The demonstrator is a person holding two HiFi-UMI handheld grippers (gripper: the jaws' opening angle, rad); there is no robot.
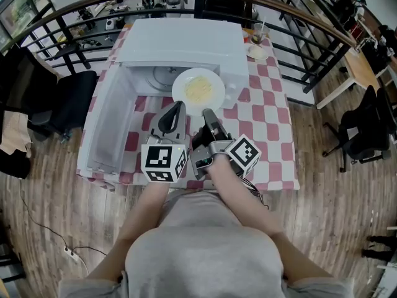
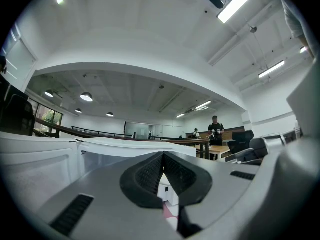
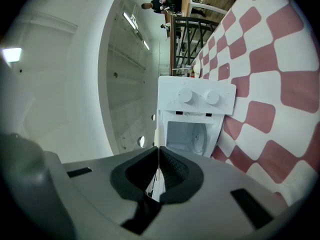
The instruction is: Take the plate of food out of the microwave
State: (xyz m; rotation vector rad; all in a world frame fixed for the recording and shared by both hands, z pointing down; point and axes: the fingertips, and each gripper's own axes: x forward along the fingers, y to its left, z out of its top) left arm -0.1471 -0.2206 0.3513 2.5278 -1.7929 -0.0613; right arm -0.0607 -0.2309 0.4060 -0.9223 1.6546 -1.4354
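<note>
The plate of noodles (image 1: 198, 90) is seen outside the microwave (image 1: 180, 42), just in front of its control panel, over the checked table (image 1: 267, 135). The door (image 1: 108, 129) is swung open toward the table's left edge and the turntable (image 1: 162, 78) is bare, so the removal is judged nearly done. Only setting the plate down appears to be left.

The right gripper (image 1: 209, 113) is held level and rolled on its side, its jaws clamped on the plate's near rim (image 3: 156, 184). The left gripper (image 1: 177, 107) is held level just beside it, jaws closed together on nothing, pointed at the open cavity.
</note>
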